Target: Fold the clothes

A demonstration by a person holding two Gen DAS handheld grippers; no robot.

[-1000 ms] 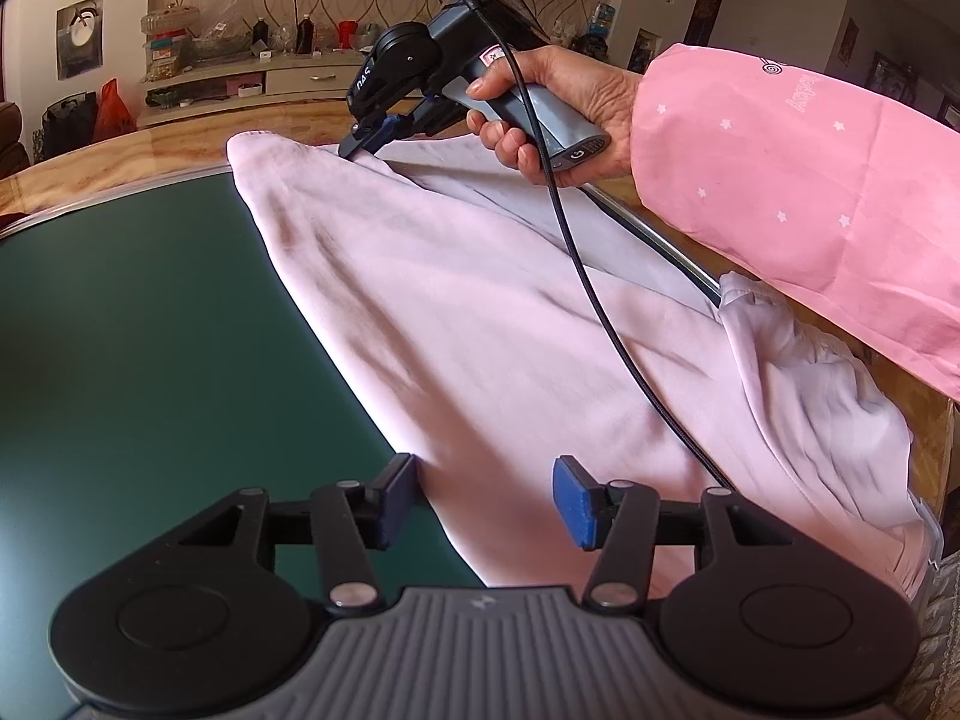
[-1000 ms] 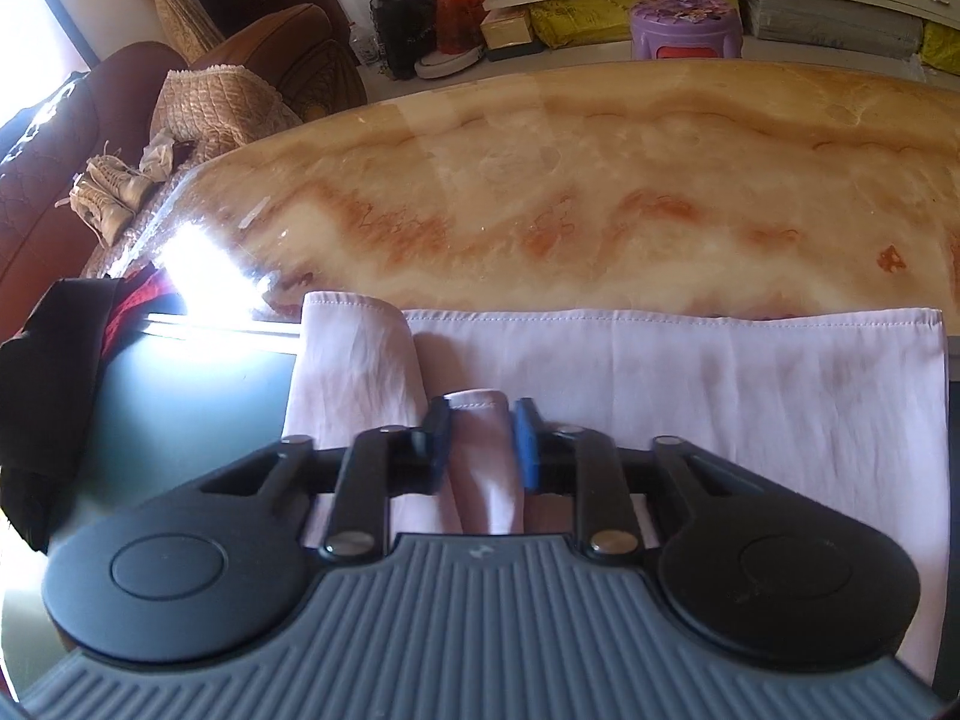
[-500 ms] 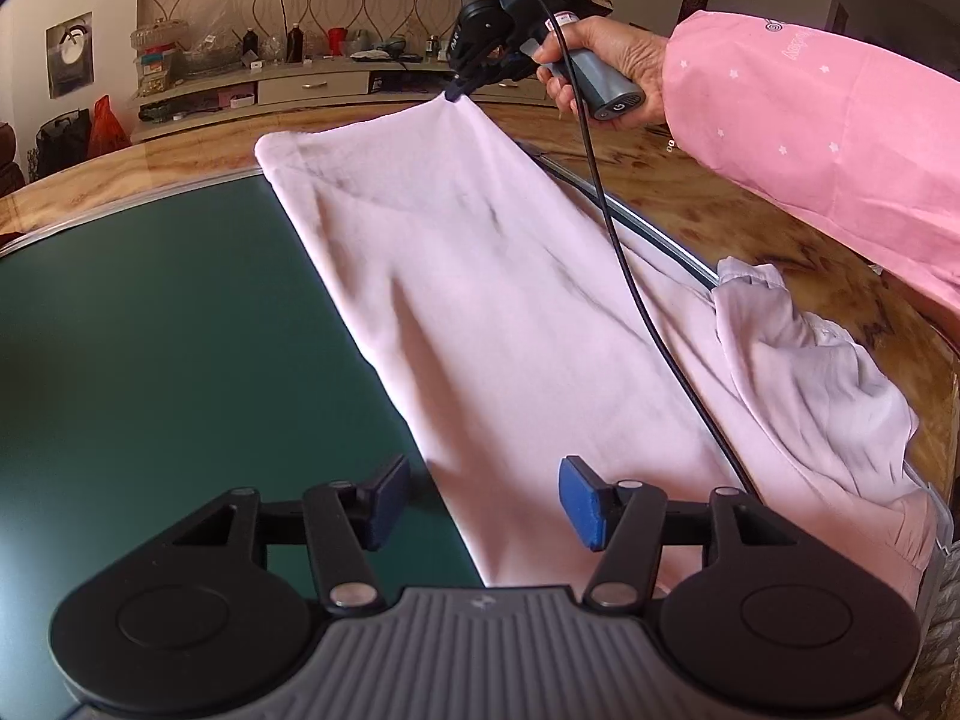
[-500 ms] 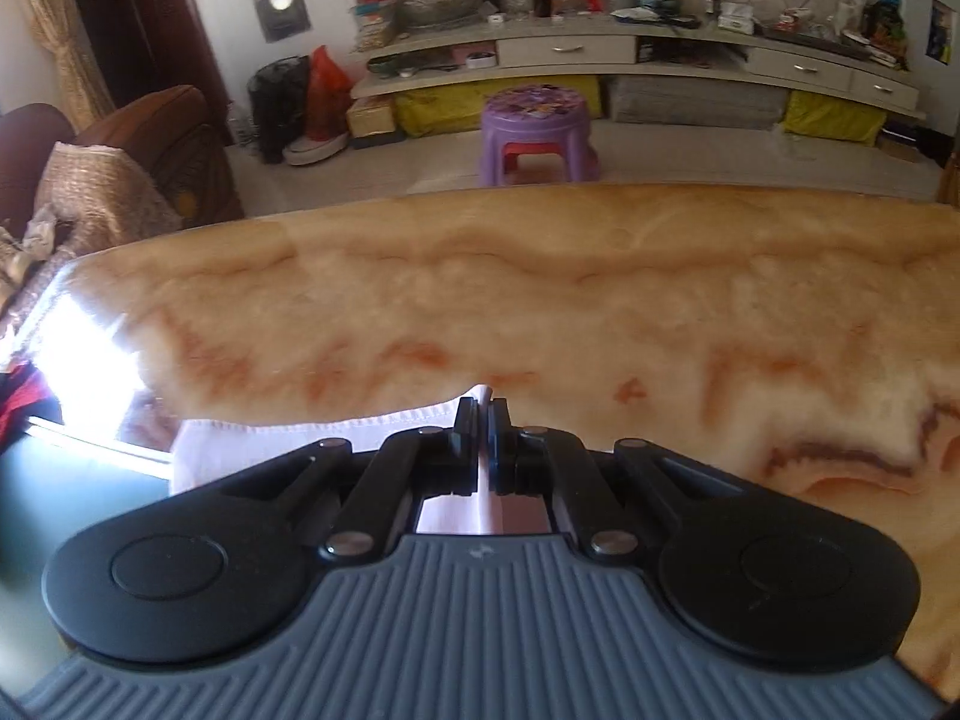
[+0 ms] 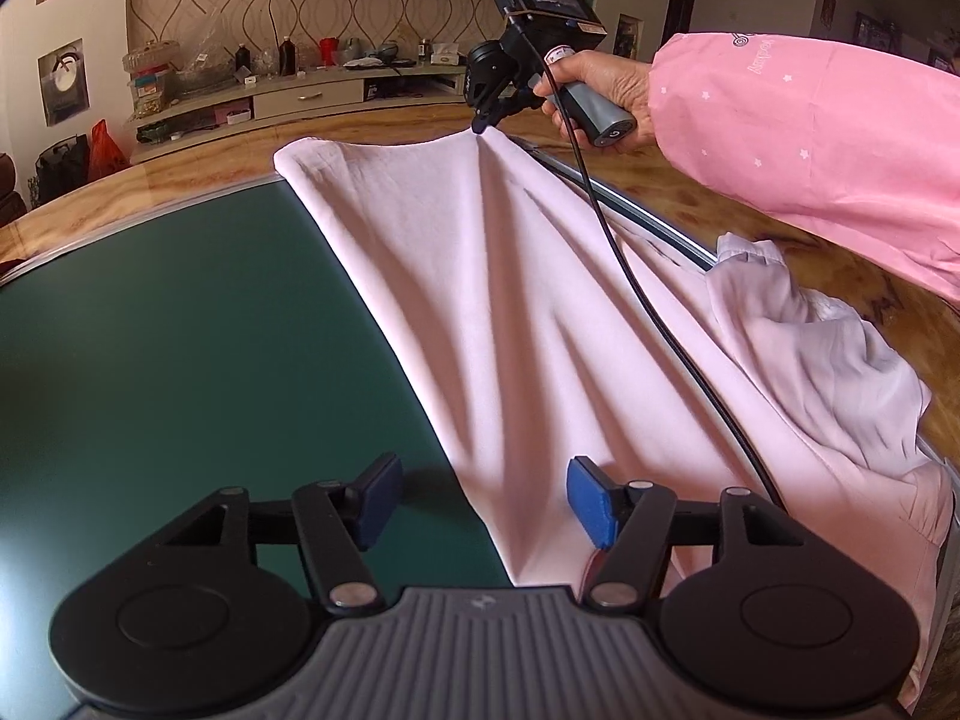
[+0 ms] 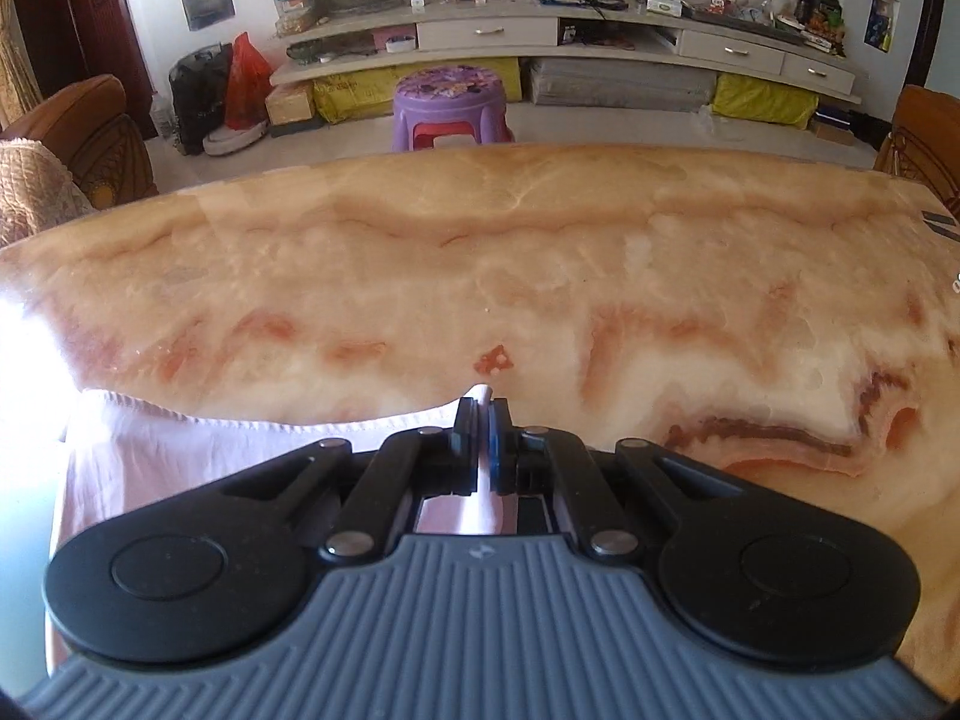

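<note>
A pale pink garment lies stretched along the right side of the dark green mat, part of it spilling off the mat onto the marble table. Its far edge is lifted off the surface into a peak, and creases fan down from that peak toward the near end. The right gripper is closed tight on that raised edge; from its own camera a thin sliver of pink cloth shows pinched between the two pads, with the hem running off to the left over the marble. A hand in a pink star-printed sleeve grips the handle, and a black cable trails from it down across the garment. To the right of the mat, a bunched, paler part of the garment sits rumpled on the table. The left gripper hangs at the near end of the mat, its blue pads spread wide, one over the green mat and the other over the pink cloth, gripping nothing. Beyond the table stand a purple stool and a long low cabinet.
</note>
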